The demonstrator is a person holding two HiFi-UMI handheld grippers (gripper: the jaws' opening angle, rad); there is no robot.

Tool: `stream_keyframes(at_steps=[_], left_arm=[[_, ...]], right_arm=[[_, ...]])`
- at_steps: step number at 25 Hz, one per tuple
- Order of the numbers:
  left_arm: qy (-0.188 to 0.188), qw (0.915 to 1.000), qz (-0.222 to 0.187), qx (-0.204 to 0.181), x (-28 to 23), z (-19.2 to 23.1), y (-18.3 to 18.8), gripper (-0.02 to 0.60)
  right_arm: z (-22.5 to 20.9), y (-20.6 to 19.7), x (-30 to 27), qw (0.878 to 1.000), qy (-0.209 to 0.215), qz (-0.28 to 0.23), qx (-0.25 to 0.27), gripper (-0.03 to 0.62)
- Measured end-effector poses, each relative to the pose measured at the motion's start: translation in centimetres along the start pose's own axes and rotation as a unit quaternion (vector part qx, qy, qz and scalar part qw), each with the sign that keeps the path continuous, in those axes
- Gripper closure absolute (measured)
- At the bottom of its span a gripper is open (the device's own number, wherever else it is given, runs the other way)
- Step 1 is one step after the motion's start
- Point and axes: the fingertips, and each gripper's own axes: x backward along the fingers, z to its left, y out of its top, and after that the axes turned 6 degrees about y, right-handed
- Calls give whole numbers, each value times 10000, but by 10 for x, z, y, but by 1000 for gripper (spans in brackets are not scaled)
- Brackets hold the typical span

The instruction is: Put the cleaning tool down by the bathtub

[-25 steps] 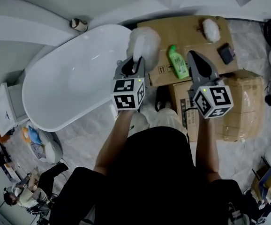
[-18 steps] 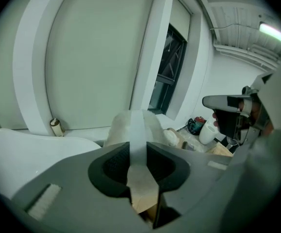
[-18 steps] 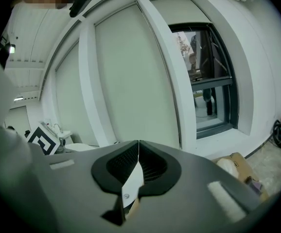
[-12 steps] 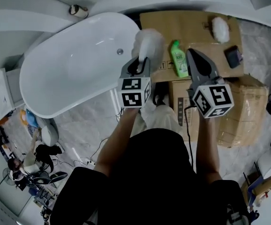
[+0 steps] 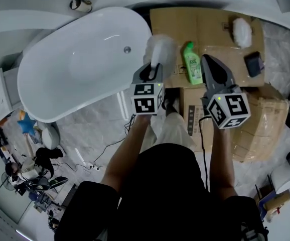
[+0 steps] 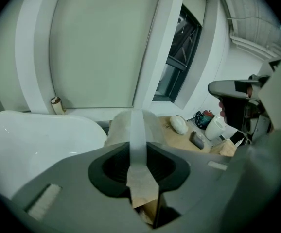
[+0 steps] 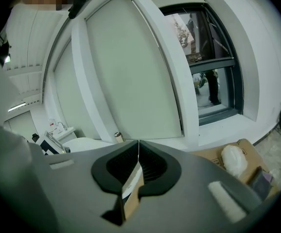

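White fluffy cleaning tool is still clamped by its handle in the left gripper. Right gripper is closed on nothing. Both have sunk over the last second. Tool head now hangs at the end of the bathtub, over the edge of the cardboard boxes. Looks mid-lowering, not set down yet. Drop zone is tight: green bottle just right of the head, shoe and floor cables below. White pad and a dark object sit well clear on the cardboard.

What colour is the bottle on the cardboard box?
Green, with a paler label. The bottle shows best in the head view.
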Motion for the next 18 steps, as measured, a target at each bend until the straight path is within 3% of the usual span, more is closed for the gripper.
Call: stream_keyframes(at_steps=[18], left_arm=[[119,9985,478,244,-92,1,-50,497]], right_arm=[[-41,-47,-33,9995,-27,216,-230,583]])
